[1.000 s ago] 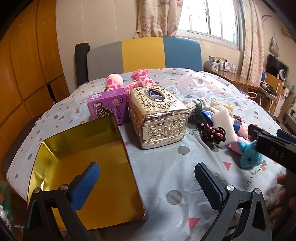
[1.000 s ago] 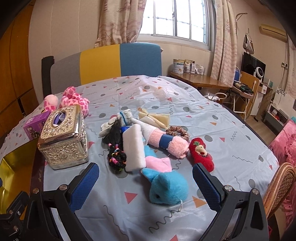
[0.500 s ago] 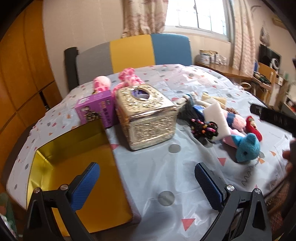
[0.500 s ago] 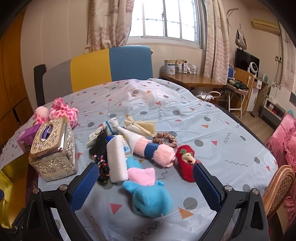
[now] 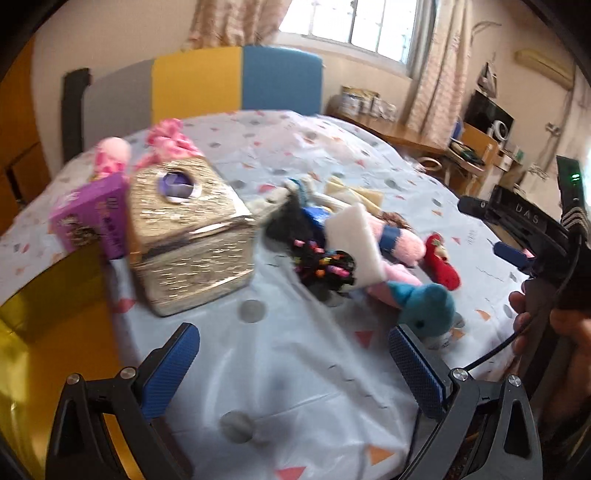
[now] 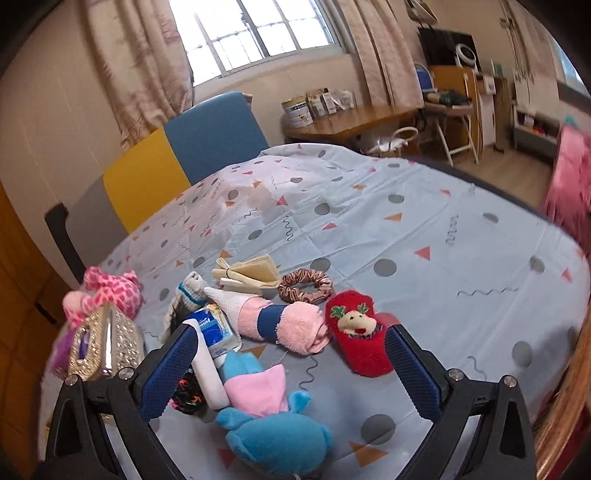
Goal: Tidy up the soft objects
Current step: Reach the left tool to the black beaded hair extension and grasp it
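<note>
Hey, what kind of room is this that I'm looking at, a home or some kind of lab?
Most likely a lived-in room at home: curtains frame a barred window, a patterned cloth covers the table, and a wooden desk stands behind with tins on it.

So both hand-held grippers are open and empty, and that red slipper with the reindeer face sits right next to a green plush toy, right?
Not quite: the plush toy is blue, not green, as the right wrist view shows. The rest holds: the left hand-held gripper and right hand-held gripper are open and empty, and the red slipper lies near it.
</note>
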{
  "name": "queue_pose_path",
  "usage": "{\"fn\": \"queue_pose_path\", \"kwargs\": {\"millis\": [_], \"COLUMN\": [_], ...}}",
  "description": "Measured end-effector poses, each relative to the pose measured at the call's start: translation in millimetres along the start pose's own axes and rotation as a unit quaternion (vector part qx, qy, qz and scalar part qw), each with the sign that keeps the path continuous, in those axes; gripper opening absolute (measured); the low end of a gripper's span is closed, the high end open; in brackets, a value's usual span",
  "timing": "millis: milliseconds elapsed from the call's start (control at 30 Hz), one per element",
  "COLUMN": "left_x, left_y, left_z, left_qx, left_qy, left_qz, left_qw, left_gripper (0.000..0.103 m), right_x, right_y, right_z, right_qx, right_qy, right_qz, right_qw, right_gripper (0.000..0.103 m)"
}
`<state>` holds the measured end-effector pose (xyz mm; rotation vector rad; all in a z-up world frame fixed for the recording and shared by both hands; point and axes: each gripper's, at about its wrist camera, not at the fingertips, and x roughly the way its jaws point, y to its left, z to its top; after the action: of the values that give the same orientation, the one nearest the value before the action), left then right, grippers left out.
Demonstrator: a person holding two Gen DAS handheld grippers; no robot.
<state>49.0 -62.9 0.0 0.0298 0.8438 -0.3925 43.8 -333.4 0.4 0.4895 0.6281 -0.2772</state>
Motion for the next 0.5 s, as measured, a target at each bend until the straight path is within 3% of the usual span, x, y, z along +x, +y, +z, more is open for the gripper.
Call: {"fn": "queue_pose_path", "kwargs": {"millis": [200,367,500], "left_x": [27,46,59], "left_y": [-5,-9,-19], "left_z": [13,20,31], "left_qx": [-0.01,-0.011,0.009], "left_qy": [0.033,0.061,0.055], "left_qz": [-0.019,0.002,0.021], "left_qw": [0.9992,0.9981,0.9982], "left_gripper": [0.103,0.102,0.099], "right_x": [4,8,8], "right_y": [-12,-11,-10], "right_z": [0,0,0], "right_qx": [0.04,0.04,0.038], "right_qy": [0.015,0.024,0.024], "right_qz": [0.022,0.03,0.032], "right_qw": [0.999,0.998,0.998], "right_gripper": [0.103,0.103,0.103]}}
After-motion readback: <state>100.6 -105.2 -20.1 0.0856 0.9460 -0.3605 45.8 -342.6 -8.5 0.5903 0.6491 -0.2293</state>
